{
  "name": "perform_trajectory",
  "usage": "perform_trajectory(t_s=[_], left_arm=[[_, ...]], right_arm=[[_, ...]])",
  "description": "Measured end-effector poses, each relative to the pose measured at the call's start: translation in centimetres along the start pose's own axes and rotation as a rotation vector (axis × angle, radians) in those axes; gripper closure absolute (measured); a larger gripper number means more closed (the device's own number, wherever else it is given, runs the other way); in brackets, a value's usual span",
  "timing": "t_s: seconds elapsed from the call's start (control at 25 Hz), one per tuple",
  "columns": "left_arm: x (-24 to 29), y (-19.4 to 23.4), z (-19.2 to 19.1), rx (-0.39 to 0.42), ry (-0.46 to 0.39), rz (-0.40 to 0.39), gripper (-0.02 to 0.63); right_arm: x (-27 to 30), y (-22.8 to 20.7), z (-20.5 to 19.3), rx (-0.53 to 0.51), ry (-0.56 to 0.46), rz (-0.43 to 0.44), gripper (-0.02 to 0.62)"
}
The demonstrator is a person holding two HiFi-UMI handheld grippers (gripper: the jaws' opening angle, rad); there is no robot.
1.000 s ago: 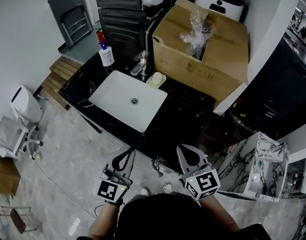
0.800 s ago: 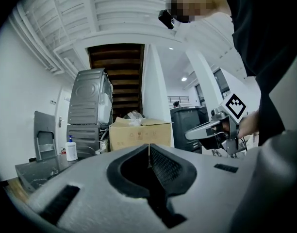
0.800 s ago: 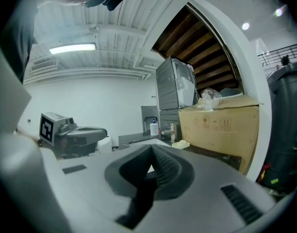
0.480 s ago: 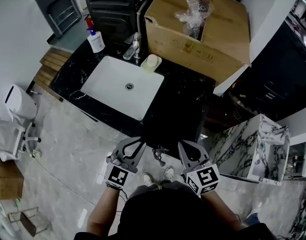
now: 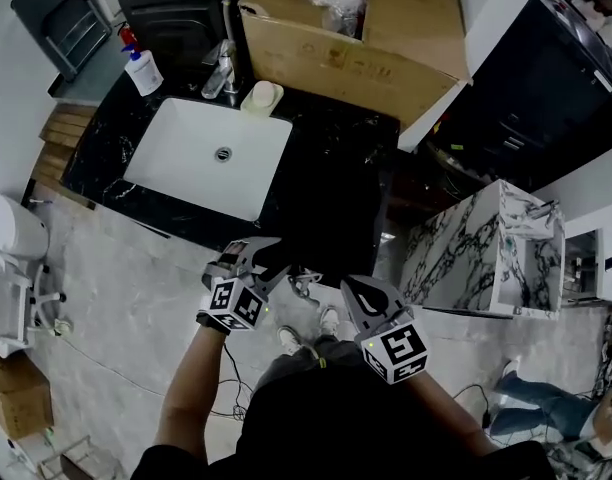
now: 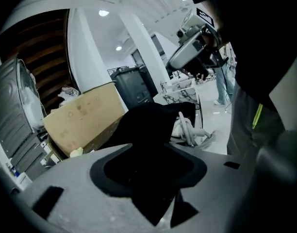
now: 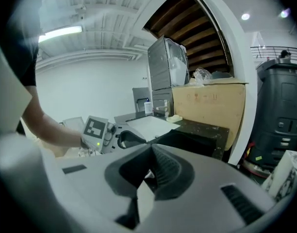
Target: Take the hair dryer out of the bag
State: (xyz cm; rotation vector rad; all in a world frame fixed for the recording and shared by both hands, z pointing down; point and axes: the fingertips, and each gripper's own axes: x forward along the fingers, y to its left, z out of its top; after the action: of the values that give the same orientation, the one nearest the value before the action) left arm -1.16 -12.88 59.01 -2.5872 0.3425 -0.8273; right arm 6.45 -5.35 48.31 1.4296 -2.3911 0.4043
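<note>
Both claws have sunk toward the black marble desk: the left claw, jaws just opening, faces the floppy black fabric bag ungripped, likely about to seize it; the right claw is closed, empty.

Person: black short-sleeved top, dark trousers with a yellow-green stripe down the side, pale shoes. Left gripper and right gripper: grey bodies, black jaw pads. Behind each set of jaws sits a cube with black-and-white square markers and a small green light at one corner. A thin dark cable trails behind the left cube. Left jaws have just been opening, with the edge of the black bag in their gap.
</note>
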Motion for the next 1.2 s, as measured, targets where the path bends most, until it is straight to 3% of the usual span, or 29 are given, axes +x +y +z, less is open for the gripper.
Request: perform_trajectory(t_s=[0.12, 0.44, 0.64, 0.68, 0.72, 0.84, 1.04, 1.2], left_arm=[[1.8, 0.5, 0.3, 0.004, -0.010, -0.022, 0.400], [2.7, -0.2, -0.5, 0.041, -0.025, -0.079, 0.276], [3.5, 0.2, 0.1, -0.015, -0.039, -0.074, 0.273], [3.5, 0.3, 0.1, -0.032, -0.041, -0.075, 0.286], [3.5, 0.5, 0.0, -0.047, -0.042, -0.078, 0.404], [3.1, 1.0, -0.3, -0.076, -0.060, -0.082, 0.550], [2.4, 2.6, 0.9, -0.203, -0.096, -0.059, 0.571], [2.2, 2.7, 1.8, -0.229, -0.075, -0.069, 0.572]], right_arm=[[-0.4, 0.4, -0.7, 0.001, 0.019, -0.021, 0.581], [-1.9, 1.7, -1.8, -0.013, 0.052, -0.040, 0.581], [-2.8, 0.6, -2.4, 0.002, 0.061, -0.073, 0.581], [-2.8, 0.8, -2.5, 0.003, 0.064, -0.069, 0.581], [-2.7, 1.0, -2.6, 0.002, 0.067, -0.061, 0.581], [-2.0, 1.9, -2.9, -0.010, 0.075, -0.023, 0.581], [0.3, 2.0, -3.7, 0.007, 0.083, -0.010, 0.581], [2.2, 2.4, -4.0, 0.042, 0.072, -0.001, 0.581]])
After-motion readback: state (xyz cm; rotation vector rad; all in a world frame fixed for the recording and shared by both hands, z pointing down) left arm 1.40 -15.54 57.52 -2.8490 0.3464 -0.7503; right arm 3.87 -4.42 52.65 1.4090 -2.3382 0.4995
